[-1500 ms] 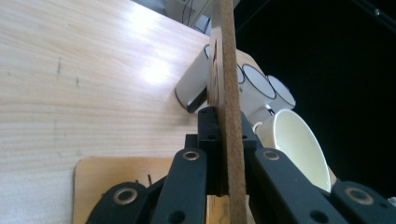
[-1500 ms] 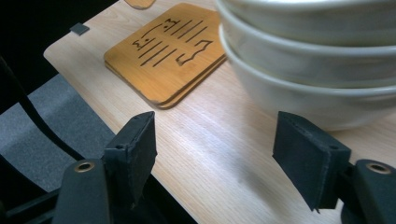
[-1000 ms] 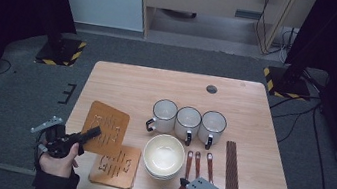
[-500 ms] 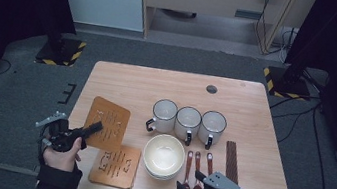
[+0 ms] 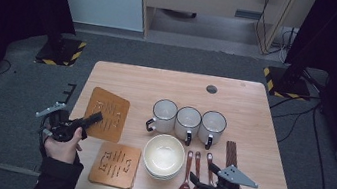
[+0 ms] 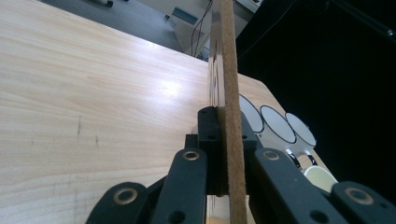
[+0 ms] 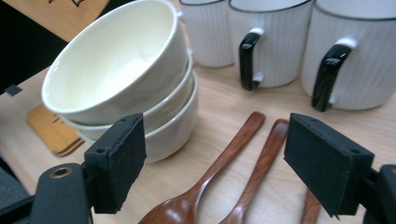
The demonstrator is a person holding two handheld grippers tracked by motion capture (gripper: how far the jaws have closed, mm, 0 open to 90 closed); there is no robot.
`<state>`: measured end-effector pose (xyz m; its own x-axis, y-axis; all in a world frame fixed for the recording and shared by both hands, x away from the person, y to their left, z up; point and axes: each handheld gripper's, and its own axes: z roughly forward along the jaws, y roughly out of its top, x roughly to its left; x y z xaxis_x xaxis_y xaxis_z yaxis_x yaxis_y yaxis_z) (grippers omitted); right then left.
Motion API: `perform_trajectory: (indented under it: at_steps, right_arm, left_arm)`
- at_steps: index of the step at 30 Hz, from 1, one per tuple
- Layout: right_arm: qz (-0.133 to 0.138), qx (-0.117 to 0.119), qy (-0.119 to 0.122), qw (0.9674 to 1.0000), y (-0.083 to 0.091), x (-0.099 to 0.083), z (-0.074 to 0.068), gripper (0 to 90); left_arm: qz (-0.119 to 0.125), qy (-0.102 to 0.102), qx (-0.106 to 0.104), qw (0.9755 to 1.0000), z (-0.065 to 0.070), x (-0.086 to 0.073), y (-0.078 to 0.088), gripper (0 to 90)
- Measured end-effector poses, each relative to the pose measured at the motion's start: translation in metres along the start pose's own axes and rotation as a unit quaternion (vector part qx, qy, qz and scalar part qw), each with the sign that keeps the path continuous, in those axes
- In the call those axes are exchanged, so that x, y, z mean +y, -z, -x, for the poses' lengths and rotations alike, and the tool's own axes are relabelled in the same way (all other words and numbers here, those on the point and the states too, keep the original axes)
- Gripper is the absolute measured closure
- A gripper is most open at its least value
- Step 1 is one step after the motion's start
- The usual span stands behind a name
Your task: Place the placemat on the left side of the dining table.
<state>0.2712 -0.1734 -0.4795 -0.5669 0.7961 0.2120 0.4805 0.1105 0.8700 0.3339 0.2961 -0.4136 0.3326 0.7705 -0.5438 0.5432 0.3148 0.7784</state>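
Left gripper [image 5: 95, 117] clamped tight on the edge of a brown cork mat [image 5: 108, 114], jaws pressed flat against both faces near the mat's lower left corner. Mat at the left part of the wooden table [image 5: 254, 117], seen edge-on between the jaws in the left gripper view [image 6: 229, 93], apparently lifted off the tabletop there. Second cork mat [image 5: 115, 164] flat on the table just in front of the first, near the front edge.

Right gripper [image 5: 198, 183] at the front edge of the table, jaws wide apart and just been opening, nothing pinched between the pads. Between and beyond the jaws in the right gripper view, two wooden spoons [image 7: 233, 158] lying side by side on the table, bowls toward the camera, untouched by either pad. A third spoon handle partly visible beside them.

Stack of cream bowls [image 5: 163, 155] just left of the spoons, three nested as seen in the right gripper view [image 7: 116, 65]. Three white ribbed mugs [image 5: 188, 122] with black handles in a row behind the bowls and spoons. Dark chopsticks [image 5: 232, 154] to the right of the spoons. Small dark round spot [image 5: 212, 89] near the table's far edge.
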Motion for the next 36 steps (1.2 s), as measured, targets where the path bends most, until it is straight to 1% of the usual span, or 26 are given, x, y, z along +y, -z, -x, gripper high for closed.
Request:
perform_trajectory:
  at_steps: [5,9,16,25,31,33,36]
  right_arm:
    - [0.010,-0.013,-0.001,0.9999,0.001,0.003,0.007,18.1]
    - [0.015,-0.022,0.004,0.9996,0.001,0.007,0.015,18.1]
    - [0.022,-0.042,0.003,0.9989,0.004,0.013,0.029,17.4]
    - [0.027,-0.067,0.001,0.9974,0.009,0.016,0.048,16.2]
    - [0.029,-0.084,0.000,0.9961,0.010,0.017,0.060,14.8]
    - [0.029,-0.088,-0.002,0.9957,0.009,0.017,0.063,14.5]
    - [0.029,-0.095,-0.004,0.9950,0.009,0.018,0.068,14.0]
  left_arm:
    - [0.001,-0.003,0.002,1.0000,-0.001,0.006,-0.006,85.7]
    - [0.003,-0.006,0.006,1.0000,-0.003,0.010,-0.010,85.7]
    - [0.004,-0.005,0.010,0.9999,-0.008,0.015,-0.019,85.7]
    - [0.005,-0.001,0.018,0.9998,-0.017,0.021,-0.033,85.7]
    - [0.010,-0.004,0.031,0.9995,-0.029,0.030,-0.036,85.8]
    - [0.016,0.000,0.031,0.9994,-0.034,0.031,-0.037,85.7]
    - [0.015,0.003,0.037,0.9992,-0.043,0.033,-0.037,85.7]
